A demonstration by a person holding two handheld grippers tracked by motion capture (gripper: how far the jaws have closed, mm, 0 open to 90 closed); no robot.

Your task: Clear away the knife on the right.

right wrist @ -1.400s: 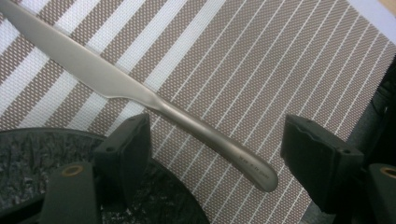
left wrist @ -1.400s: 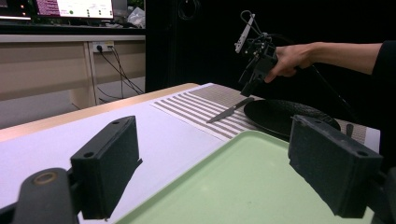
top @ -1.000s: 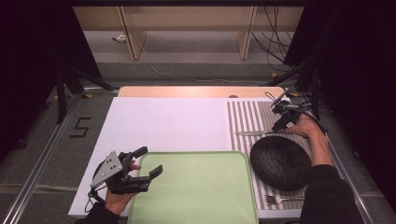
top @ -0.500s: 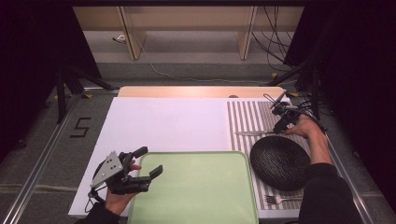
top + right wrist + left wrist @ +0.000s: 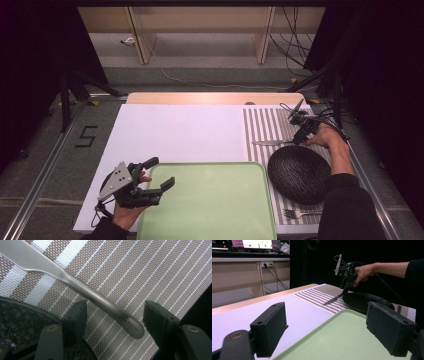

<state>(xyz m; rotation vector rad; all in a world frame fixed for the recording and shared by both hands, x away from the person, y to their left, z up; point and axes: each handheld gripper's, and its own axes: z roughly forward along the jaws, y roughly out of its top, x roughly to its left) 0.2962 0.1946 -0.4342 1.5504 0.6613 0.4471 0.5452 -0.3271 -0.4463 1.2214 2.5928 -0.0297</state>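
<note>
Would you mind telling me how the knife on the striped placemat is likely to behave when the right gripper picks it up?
The knife looks like smooth metal, so probably stiff but slippery. Its thin handle lies flat on the placemat, likely hard to get under. The right gripper, jaws just closing, straddles the handle end, so the blade may droop.

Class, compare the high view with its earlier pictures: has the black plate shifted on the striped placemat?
No. The black plate sits at the same spot on the striped placemat, its near rim beside the fork.
</note>
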